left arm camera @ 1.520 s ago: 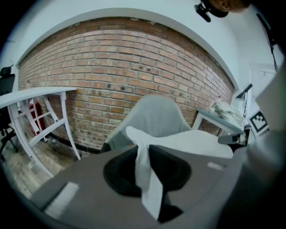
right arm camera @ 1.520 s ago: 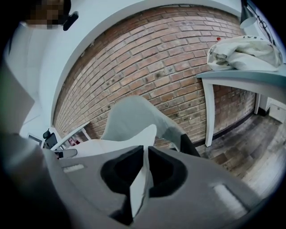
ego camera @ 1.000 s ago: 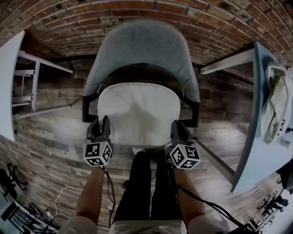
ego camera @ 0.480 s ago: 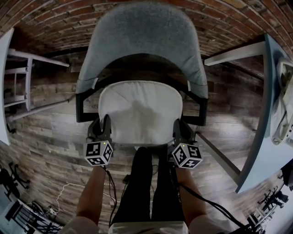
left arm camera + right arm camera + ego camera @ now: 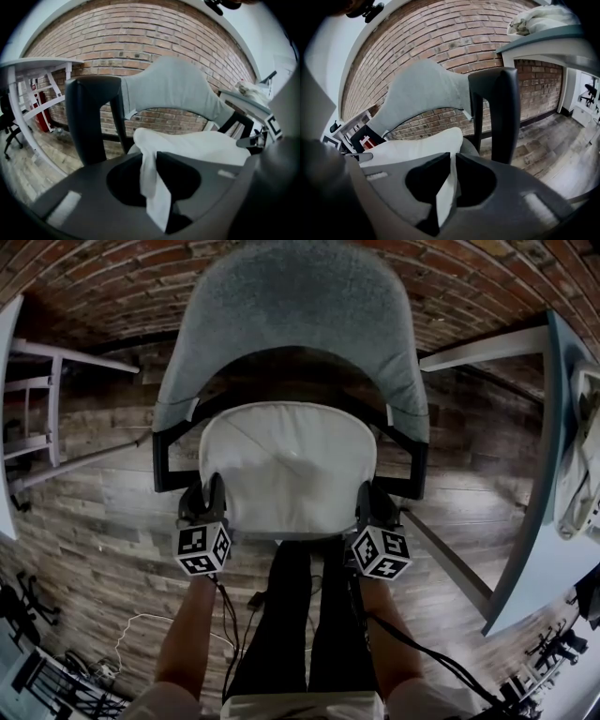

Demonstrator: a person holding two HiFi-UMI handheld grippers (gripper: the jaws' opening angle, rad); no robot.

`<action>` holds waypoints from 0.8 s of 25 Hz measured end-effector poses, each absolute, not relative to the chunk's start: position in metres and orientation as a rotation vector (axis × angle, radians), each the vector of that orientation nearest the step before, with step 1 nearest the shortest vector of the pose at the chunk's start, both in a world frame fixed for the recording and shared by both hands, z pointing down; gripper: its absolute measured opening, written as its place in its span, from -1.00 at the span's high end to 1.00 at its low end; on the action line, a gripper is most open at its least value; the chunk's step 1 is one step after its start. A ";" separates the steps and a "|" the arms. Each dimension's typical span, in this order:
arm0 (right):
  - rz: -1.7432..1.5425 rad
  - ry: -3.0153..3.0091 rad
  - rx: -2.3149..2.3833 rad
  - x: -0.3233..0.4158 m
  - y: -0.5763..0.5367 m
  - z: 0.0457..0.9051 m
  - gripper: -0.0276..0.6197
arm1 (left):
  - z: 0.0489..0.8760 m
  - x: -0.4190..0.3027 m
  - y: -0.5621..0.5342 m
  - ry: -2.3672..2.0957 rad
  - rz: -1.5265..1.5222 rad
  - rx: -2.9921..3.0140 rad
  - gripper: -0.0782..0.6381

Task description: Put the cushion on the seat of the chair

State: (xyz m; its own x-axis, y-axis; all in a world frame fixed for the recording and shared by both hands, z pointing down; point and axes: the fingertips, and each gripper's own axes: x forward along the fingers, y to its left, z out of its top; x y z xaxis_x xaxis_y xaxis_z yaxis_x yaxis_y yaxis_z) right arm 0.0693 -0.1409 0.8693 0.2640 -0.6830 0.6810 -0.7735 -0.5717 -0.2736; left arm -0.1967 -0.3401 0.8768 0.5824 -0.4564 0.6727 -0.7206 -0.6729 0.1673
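A white cushion (image 5: 286, 465) lies on the seat of the chair, under its grey backrest (image 5: 291, 315) and between its black arm posts. My left gripper (image 5: 208, 486) is shut on the cushion's near left corner. In the left gripper view, white cloth (image 5: 201, 145) runs between the jaws of the left gripper (image 5: 150, 157), which have just been opening slightly. My right gripper (image 5: 370, 491) is shut on the near right corner. In the right gripper view, a fold of cushion (image 5: 412, 147) is pinched in the right gripper (image 5: 452, 159).
A white table frame (image 5: 47, 409) stands at the left. At the right is a blue-grey table (image 5: 544, 521) with a cloth bundle (image 5: 586, 456) on it. The person's legs (image 5: 291, 615) are just in front of the seat. Cables (image 5: 141, 624) trail over the wooden floor, and a brick wall is behind.
Both grippers have sunk with the cushion's front corners. The cushion has come down into the seat, and the chair fills more of the head view.
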 end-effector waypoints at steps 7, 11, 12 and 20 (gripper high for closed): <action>1.205 -1.343 2.394 0.074 -0.136 0.885 0.80 | 0.892 -0.201 -0.340 -0.957 0.903 2.350 0.65; 1.206 -1.330 2.382 0.075 -0.134 0.894 0.80 | 0.902 -0.204 -0.341 -0.971 0.934 2.342 0.65; 1.206 -1.325 2.380 0.075 -0.133 0.896 0.80 | 0.904 -0.205 -0.341 -0.976 0.941 2.334 0.65; 1.207 -1.292 2.356 0.079 -0.129 0.915 0.78 | 0.922 -0.208 -0.340 -1.006 0.977 2.302 0.65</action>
State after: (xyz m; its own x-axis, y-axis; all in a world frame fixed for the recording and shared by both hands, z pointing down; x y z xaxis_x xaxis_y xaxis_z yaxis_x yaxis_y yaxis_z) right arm 0.0785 -0.1287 0.9149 0.2858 -0.6152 0.7347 -0.7748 -0.5995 -0.2006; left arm -0.2076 -0.3399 0.9219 0.4852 -0.4498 0.7498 -0.7624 -0.6376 0.1109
